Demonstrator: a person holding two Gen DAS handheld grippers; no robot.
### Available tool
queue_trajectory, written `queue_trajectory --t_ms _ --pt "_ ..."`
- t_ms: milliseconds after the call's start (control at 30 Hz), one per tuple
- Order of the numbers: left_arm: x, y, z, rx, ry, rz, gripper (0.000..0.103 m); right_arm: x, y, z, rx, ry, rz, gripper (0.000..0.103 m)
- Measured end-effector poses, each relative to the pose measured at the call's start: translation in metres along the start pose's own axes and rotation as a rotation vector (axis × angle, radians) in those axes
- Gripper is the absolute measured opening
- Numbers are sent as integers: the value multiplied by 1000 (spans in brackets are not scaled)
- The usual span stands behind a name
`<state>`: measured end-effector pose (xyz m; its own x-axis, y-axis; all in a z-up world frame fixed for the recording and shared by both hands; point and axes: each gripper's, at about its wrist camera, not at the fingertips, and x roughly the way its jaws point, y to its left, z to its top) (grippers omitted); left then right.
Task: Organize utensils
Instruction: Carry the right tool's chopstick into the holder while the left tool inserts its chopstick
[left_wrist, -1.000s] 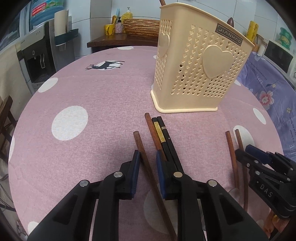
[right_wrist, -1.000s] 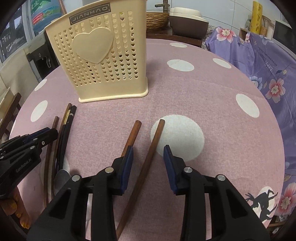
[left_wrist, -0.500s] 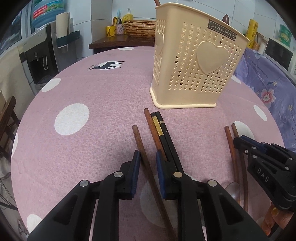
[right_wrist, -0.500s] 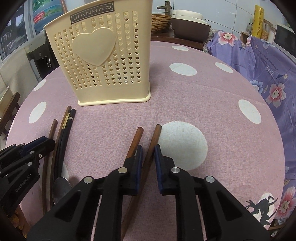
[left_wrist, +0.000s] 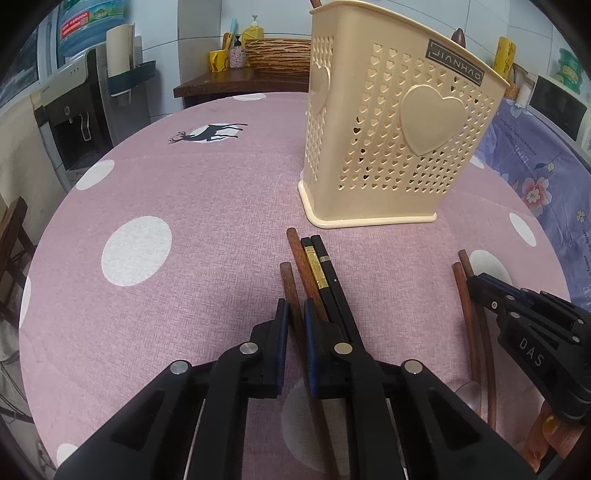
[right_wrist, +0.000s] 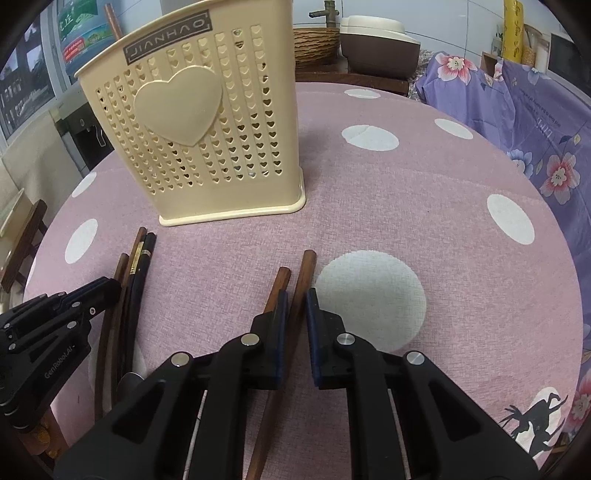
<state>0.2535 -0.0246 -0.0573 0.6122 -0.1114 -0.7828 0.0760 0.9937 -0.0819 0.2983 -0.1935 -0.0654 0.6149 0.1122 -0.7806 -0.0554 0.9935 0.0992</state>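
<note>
My left gripper (left_wrist: 295, 314) is closing its jaws around a brown wooden chopstick (left_wrist: 287, 280) that lies on the pink tablecloth, and the pads touch it. Just right of it lie another brown chopstick (left_wrist: 300, 254) and a black pair (left_wrist: 330, 284). My right gripper (right_wrist: 295, 306) is shut on a brown chopstick (right_wrist: 304, 269); a second one (right_wrist: 279, 284) lies beside its left finger. The cream heart-patterned utensil holder (left_wrist: 388, 147) (right_wrist: 195, 129) stands upright beyond both. Each view shows the other gripper at its edge: the right gripper (left_wrist: 476, 282), the left gripper (right_wrist: 110, 288).
A metal spoon (right_wrist: 129, 380) lies half hidden under the chopsticks near the table's front edge. A purple floral cloth (right_wrist: 535, 122) drapes at the right. A water dispenser (left_wrist: 74, 110) and a side table with a woven basket (left_wrist: 277, 51) stand behind the round table.
The right gripper's jaws went from wide apart to shut on the chopstick between them. The left jaws narrowed onto their chopstick. Both hands hardly moved.
</note>
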Motion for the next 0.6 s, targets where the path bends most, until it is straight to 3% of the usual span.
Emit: queue_trajectory --t_ms 300,600 --pt "-5 12 3 -63 -15 -39 8 -9 -25 1 123 -25 131 10" --pt "-51 31 18 -115 -113 -107 8 -58 -51 11 182 -136 269 8"
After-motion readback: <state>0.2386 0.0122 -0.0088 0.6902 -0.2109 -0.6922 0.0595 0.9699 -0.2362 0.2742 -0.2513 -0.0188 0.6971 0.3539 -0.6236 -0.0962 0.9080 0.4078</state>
